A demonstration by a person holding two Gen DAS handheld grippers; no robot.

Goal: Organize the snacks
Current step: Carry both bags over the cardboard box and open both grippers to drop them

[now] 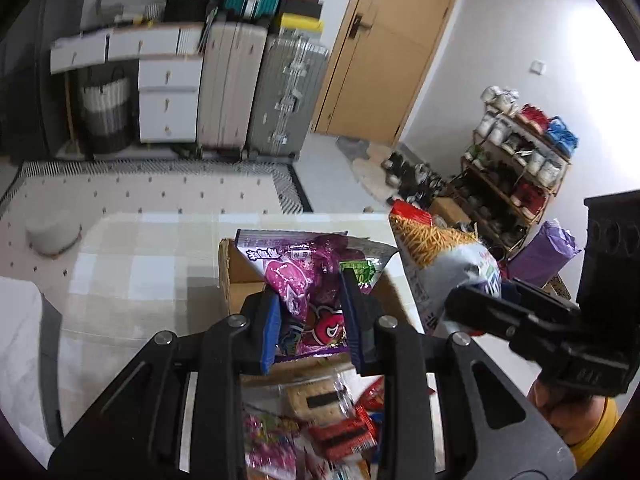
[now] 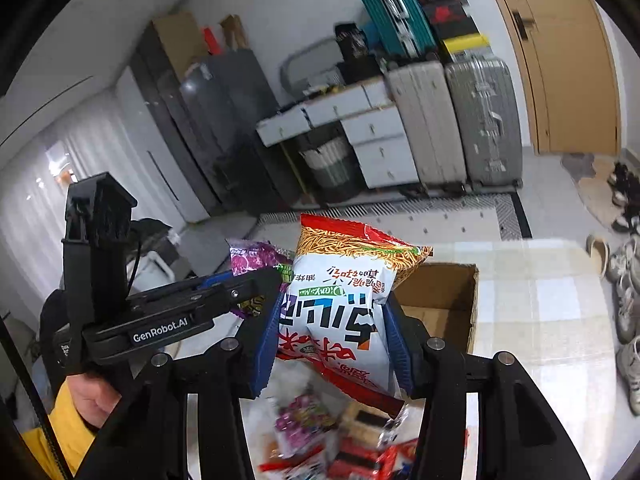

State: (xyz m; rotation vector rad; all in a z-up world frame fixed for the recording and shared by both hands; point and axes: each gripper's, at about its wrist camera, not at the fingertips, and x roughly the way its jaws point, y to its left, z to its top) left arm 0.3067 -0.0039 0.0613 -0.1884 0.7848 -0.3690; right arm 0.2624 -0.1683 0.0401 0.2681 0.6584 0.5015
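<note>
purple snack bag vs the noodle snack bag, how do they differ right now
The purple snack bag is shiny purple with pink shapes; the noodle snack bag is white and red with a picture of fried noodles. The purple snack bag is pinched in the left gripper; the fuller noodle snack bag sits in the right gripper. Both are sealed and held near the cardboard box.

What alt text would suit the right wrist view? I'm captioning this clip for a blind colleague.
The right gripper holds a white and red noodle-snack bag above an open cardboard box on a checked tablecloth. Beside it, the left gripper carries a purple snack bag; more snacks lie below.
</note>
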